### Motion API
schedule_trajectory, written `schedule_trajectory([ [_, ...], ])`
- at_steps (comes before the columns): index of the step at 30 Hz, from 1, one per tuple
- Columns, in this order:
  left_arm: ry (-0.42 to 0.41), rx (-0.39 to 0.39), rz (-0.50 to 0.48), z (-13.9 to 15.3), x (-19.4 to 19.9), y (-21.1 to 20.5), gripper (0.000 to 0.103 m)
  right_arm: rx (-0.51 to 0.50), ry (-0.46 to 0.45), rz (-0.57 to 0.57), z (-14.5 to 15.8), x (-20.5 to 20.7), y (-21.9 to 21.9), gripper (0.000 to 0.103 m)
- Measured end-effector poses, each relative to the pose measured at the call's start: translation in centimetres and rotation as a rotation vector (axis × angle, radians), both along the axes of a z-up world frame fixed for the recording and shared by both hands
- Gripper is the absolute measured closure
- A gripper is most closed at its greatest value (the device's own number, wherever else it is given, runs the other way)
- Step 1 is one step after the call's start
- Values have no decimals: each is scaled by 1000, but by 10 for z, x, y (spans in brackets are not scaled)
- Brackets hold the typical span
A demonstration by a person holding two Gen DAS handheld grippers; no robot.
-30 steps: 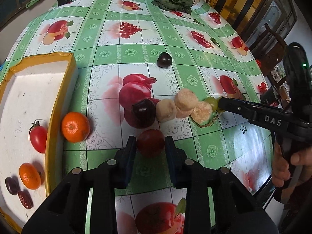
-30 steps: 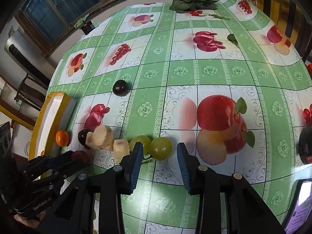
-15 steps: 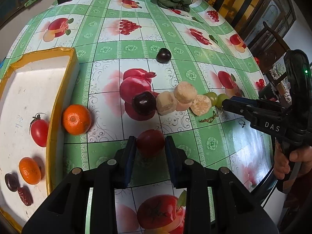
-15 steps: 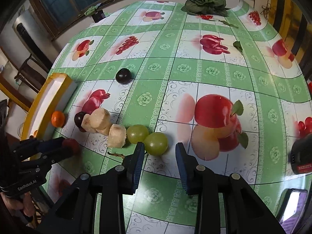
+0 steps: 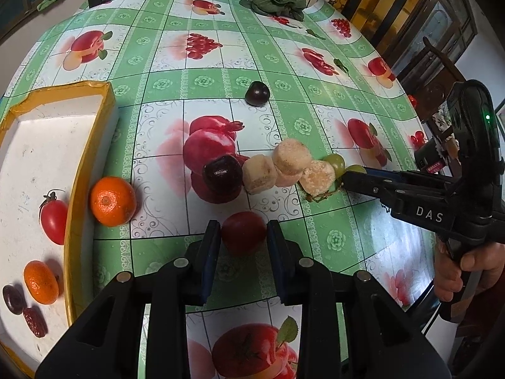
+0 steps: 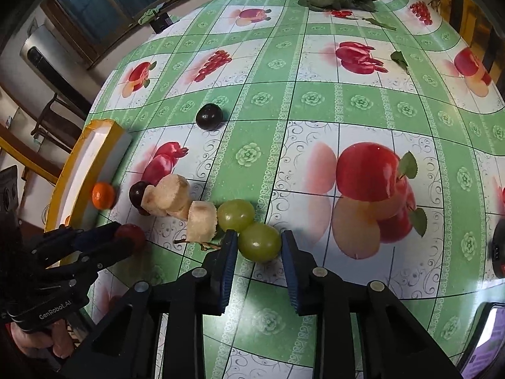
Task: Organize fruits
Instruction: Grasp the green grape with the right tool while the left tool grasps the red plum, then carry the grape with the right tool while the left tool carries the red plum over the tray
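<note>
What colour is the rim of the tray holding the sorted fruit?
Yellow, around a white inside; the tray shows best in the left wrist view.

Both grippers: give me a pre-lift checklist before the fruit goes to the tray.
1. Left gripper on the red fruit: ok, pads against its sides.
2. Right gripper on the near grape: cannot tell; jaws have just been closing, grape between them, a sliver of gap shows on its right.
3. Second grape free of the held one: not ok, they touch.
4. Banana pieces clear of right gripper: ok.
5. Tray has bare floor: ok.
6. Orange beside tray wall, in the left's way: cannot tell.
</note>
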State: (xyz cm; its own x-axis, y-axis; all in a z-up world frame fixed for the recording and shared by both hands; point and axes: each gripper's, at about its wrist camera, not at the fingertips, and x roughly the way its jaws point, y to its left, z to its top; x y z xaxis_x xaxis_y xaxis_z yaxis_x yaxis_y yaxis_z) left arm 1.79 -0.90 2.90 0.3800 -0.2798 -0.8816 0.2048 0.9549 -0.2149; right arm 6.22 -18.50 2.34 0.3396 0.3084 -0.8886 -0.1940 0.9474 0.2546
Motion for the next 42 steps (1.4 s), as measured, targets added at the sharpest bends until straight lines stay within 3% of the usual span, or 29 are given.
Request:
schedule_trajectory([
  [20,-52,-7,34,30,-11,21,76,9,-100,35,39,-19,19,75],
  [42,-114,15,118,62,-20,81,76,-21,-202,170,78,-22,105,75],
])
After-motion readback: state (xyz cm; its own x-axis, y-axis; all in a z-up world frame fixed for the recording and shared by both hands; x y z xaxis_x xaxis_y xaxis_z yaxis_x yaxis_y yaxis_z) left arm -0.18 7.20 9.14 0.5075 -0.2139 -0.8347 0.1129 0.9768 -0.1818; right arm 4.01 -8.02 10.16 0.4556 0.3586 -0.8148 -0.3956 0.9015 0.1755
